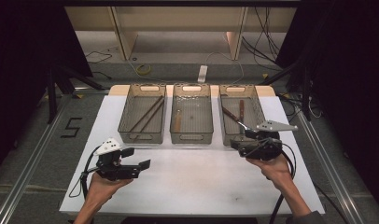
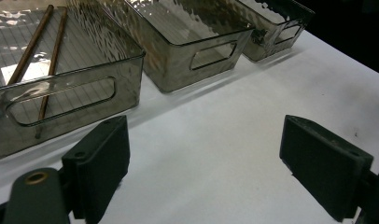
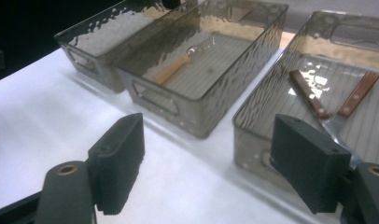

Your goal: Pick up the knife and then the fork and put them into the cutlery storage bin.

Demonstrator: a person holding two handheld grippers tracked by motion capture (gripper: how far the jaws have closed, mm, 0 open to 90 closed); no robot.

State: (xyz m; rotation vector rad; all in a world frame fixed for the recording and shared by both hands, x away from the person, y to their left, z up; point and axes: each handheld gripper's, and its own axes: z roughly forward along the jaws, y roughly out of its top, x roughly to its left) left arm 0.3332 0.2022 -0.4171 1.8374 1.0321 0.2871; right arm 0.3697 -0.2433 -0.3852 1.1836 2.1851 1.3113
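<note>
Both claws wide, empty; right claw (image 1: 239, 143) hides right bin (image 1: 257, 105) front wall.

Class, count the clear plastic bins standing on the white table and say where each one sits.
3, in a row across the table's far side: the left bin holding chopsticks, the middle bin holding a spoon, the right bin holding wooden-handled cutlery.
</note>
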